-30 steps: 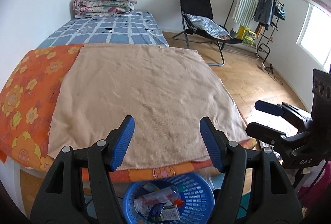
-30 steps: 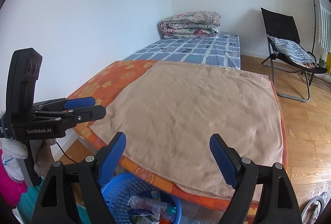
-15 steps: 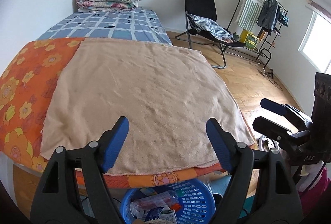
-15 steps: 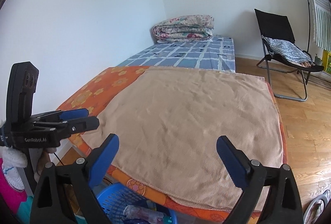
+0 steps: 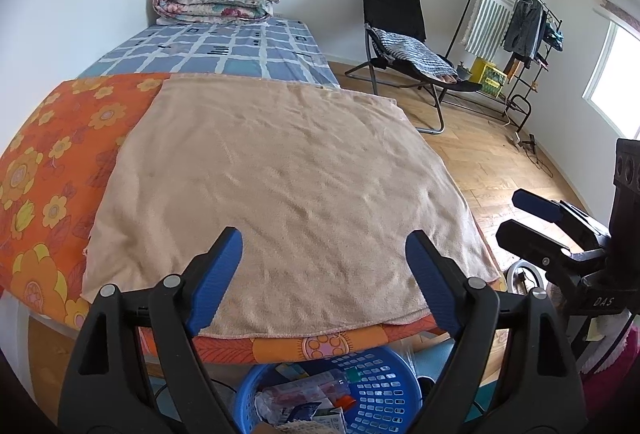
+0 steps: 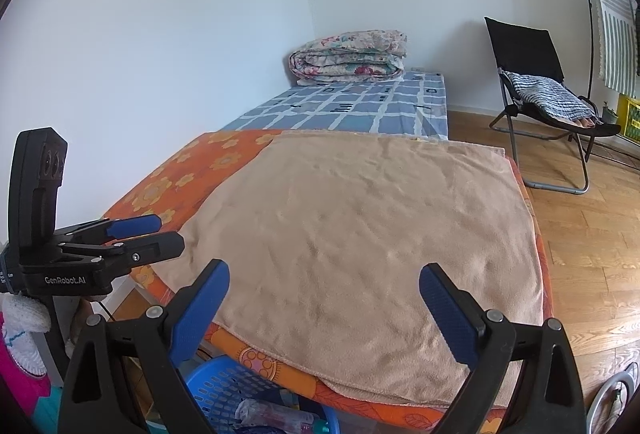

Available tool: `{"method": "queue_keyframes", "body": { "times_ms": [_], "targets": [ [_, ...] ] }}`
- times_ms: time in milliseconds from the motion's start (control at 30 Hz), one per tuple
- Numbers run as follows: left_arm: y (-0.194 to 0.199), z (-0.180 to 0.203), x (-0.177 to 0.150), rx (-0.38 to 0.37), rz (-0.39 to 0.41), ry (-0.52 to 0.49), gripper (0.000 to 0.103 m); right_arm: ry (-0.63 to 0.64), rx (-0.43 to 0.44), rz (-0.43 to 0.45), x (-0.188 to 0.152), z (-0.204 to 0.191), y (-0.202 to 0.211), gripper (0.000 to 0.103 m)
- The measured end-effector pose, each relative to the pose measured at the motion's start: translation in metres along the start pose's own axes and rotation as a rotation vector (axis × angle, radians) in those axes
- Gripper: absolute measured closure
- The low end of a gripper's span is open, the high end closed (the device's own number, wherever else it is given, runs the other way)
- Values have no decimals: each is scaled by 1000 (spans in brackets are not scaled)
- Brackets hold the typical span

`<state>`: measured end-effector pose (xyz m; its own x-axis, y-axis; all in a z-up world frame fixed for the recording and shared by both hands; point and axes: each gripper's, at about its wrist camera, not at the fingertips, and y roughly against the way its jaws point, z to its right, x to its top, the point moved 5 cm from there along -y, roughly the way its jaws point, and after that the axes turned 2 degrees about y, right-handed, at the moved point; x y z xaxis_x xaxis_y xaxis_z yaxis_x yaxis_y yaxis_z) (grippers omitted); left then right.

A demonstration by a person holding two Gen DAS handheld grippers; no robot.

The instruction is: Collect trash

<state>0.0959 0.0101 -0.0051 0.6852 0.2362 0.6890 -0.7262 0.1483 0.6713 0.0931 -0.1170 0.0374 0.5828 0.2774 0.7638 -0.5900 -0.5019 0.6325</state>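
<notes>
Both grippers, left gripper (image 5: 324,278) and right gripper (image 6: 324,310), have just been opening and hold nothing, above the beige fleece blanket (image 5: 280,185); crumpled trash (image 5: 304,394) lies in the blue perforated plastic basket (image 5: 384,390) below.

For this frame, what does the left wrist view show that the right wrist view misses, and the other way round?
Only the left wrist view shows the bright window, the dark clothes on the black metal rack, and the right gripper from the side.

Only the right wrist view shows the left gripper from the side, marked GenRobot.AI.

Both show the beige towel spread over the orange flowered cover, the folded floral quilt, the black folding chair, and the blue plastic basket holding trash.
</notes>
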Motion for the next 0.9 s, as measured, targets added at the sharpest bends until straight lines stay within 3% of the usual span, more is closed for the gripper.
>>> {"method": "queue_keyframes", "body": {
  "times_ms": [900],
  "targets": [
    [-3,-7,-4,11,-10,9,16,1,3,-10,-3,2,-4,6]
  ]
}}
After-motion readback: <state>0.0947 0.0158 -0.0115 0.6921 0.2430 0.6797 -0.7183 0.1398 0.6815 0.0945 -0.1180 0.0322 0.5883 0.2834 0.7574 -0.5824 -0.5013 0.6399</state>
